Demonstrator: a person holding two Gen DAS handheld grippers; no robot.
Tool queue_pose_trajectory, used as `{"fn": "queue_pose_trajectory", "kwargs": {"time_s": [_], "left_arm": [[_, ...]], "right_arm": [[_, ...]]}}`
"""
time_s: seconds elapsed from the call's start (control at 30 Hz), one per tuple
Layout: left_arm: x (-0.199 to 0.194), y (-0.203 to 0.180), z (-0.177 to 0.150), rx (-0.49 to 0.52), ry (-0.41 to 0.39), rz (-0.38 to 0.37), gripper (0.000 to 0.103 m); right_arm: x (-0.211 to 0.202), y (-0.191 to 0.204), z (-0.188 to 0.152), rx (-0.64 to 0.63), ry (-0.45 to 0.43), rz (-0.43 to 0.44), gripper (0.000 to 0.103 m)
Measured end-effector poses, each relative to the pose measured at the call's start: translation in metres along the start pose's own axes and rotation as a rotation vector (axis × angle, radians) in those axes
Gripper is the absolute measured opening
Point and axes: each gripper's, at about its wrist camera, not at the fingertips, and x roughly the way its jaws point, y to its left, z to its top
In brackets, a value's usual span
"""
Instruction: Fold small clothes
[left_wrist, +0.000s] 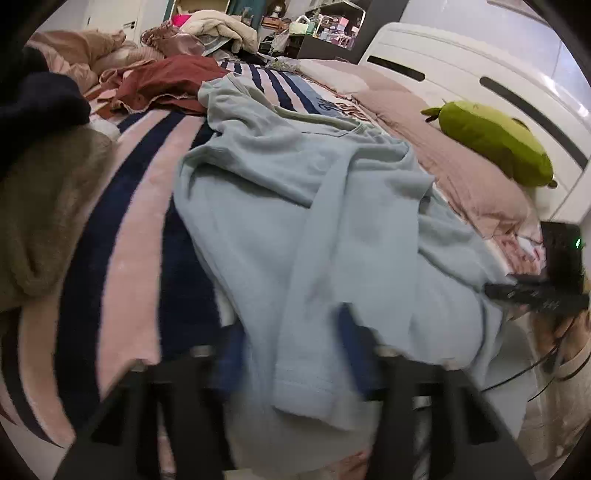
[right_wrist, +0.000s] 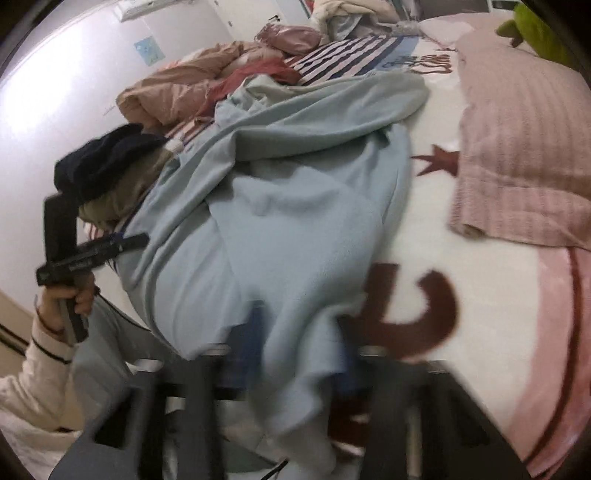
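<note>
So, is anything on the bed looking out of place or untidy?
Yes. The light blue garment lies bunched and twisted, one sleeve crossing its body, not flat for folding. Behind it a dark red garment is crumpled on the striped blanket. A green plush toy rests on the pink pillow.

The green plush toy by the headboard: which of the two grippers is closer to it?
Right. The right gripper sits on the side of the light blue garment below the green plush toy; the left gripper is across the garment, by the dark hat.
</note>
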Motion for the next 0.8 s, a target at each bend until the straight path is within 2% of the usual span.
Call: {"fn": "queue_pose_trajectory", "kwargs": {"time_s": [0.07,0.13,0.23,0.33,0.4,0.57,0.8], "left_arm": [[-0.001,-0.005,-0.001,0.036,0.009,0.015,0.016],[-0.005,-0.013,-0.002,0.075,0.007,0.015,0.009],[-0.017,-0.013,-0.004,0.075,-0.029,0.008,0.008],[-0.037,-0.008,-0.004,0.045,-0.072,-0.028,0.008],[-0.05,-0.007,-0.004,0.046,-0.093,-0.058,0.008],[-0.079,-0.011,-0.004,0.064,-0.148,-0.068,0.007],[-0.141,-0.021,0.007,0.108,-0.278,-0.157,0.007]], "right_arm": [[0.003,0.009,-0.003,-0.036,-0.015,-0.023,0.014],[0.0,0.014,-0.005,-0.037,-0.04,-0.018,0.013],[-0.008,0.012,-0.009,0.01,-0.106,0.026,0.012],[-0.018,0.012,-0.014,0.041,-0.166,0.077,0.012],[-0.026,0.016,-0.015,0.045,-0.193,0.11,0.012],[-0.048,0.027,-0.016,0.052,-0.241,0.174,0.011],[-0.092,0.056,0.002,0.016,-0.355,0.243,0.011]]}}
